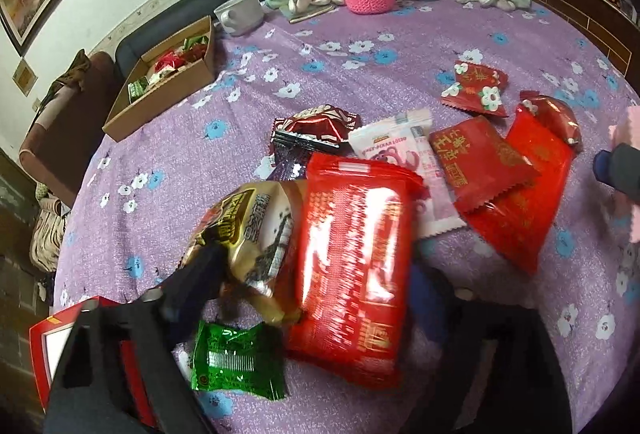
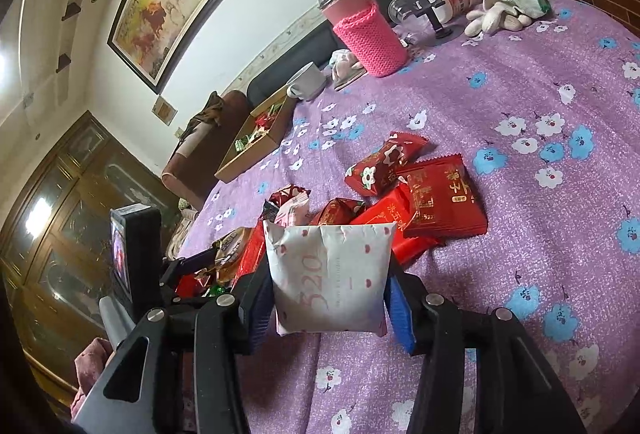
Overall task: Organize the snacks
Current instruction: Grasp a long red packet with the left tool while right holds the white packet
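White packet [image 2: 328,282] clamped in right gripper [image 2: 328,298]; left gripper [image 1: 312,274] angled down, jaws astride red packet [image 1: 352,254].

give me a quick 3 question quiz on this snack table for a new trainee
1. True or false: the cardboard box at the table's far edge already has snacks in it.
2. What does the right gripper hold? A) green packet B) white packet with red dots C) mug
3. Which two packets sit between the left gripper fingers?

Key:
1. True.
2. B, the white packet, pressed between both pads.
3. The gold packet and the big red packet; the green packet lies below them on the cloth.
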The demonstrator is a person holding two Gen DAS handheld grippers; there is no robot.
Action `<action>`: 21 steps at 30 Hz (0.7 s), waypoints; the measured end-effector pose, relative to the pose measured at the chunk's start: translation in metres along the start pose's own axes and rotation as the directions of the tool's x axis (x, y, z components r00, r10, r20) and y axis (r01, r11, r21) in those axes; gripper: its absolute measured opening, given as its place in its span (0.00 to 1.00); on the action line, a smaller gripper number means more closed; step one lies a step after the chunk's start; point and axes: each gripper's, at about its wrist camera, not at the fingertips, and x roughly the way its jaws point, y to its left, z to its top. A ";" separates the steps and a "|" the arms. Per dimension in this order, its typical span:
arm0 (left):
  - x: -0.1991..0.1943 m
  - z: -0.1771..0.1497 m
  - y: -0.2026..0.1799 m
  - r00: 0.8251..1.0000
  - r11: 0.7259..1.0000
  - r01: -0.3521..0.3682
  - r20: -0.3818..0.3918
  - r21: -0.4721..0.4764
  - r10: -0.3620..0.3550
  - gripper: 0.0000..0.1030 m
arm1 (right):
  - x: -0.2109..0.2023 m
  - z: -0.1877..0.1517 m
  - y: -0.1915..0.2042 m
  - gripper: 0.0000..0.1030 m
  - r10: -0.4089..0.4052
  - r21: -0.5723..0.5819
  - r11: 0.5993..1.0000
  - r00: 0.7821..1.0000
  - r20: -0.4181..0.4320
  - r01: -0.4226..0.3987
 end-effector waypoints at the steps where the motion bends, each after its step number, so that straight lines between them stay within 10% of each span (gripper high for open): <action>1: -0.004 -0.001 0.001 1.000 1.000 0.018 0.007 -0.012 -0.018 0.71 | 0.000 0.000 0.000 0.50 -0.003 -0.001 1.000 1.000 0.000 0.003; 11: -0.040 -0.022 0.026 0.977 0.970 0.205 0.086 -0.135 -0.194 0.17 | 0.003 -0.002 0.007 0.50 -0.039 -0.056 0.998 0.999 0.011 0.040; 21: -0.060 -0.062 0.047 0.945 0.920 0.323 0.117 -0.220 -0.304 0.11 | 0.010 -0.013 0.032 0.48 -0.058 -0.191 0.980 0.998 0.010 0.059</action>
